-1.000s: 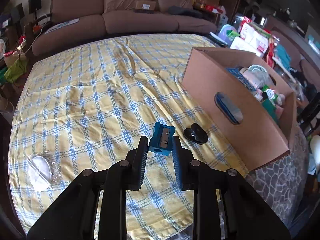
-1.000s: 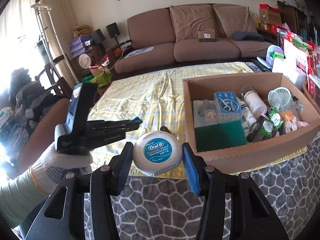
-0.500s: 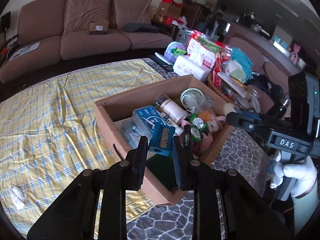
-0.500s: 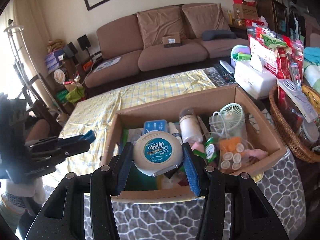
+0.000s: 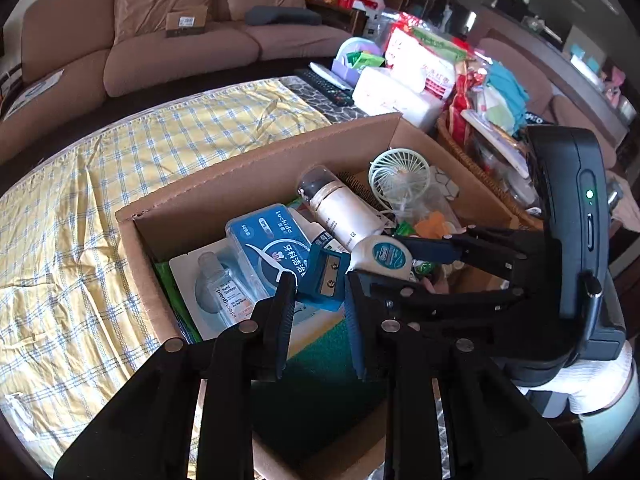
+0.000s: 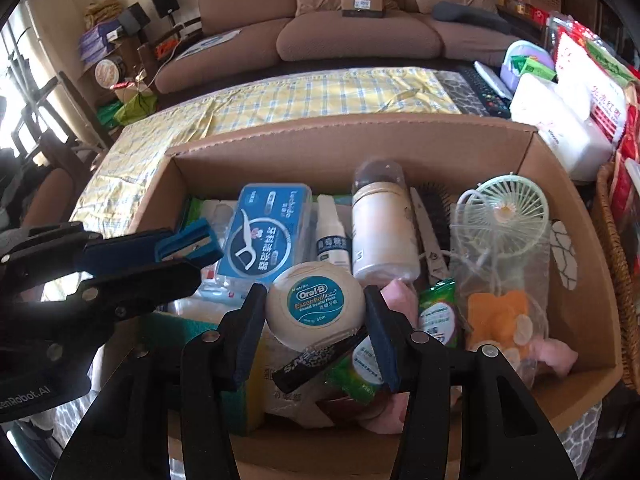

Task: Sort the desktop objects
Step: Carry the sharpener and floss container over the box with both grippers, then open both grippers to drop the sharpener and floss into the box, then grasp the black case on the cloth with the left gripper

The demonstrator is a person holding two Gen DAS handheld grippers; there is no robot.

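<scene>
Holding the blue pencil sharpener (image 5: pixel 325 276) pinched in my left claw (image 5: pixel 318 300), its long axis running forward and up from the fingers, blade face toward the camera. Directly beneath and ahead of that claw: the open cardboard box (image 5: pixel 248 184), so the sharpener hangs over the box's interior, not over the yellow checked cloth (image 5: pixel 80 208) off to the left on the bench.

My right claw (image 6: pixel 316 312) is clamped on the round Oral-B floss case (image 6: pixel 316 304), flat label face toward me, also above the box contents. The two claws sit close together; in the left wrist view the floss (image 5: pixel 384 255) lies just right of the sharpener, near touching. I cannot tell whether they actually touch.

Below the left claw: the blue floss-pick box (image 5: pixel 272 244), a hand sanitizer bottle (image 5: pixel 222 288) on its white card, a green pad (image 5: pixel 316 380) nearest me. Below and ahead of the right claw: white bottle (image 6: pixel 380 224), small spray bottle (image 6: pixel 331 236), mint fan (image 6: pixel 508 208) in a clear bag to the right.

Judgement: both items are at the drop stage. The left claw is the nearer one to the free spot over the green pad; the release wants a straight downward fall. Risk: the claws crowd each other, so opening both at once could knock the sharpener against the floss.
</scene>
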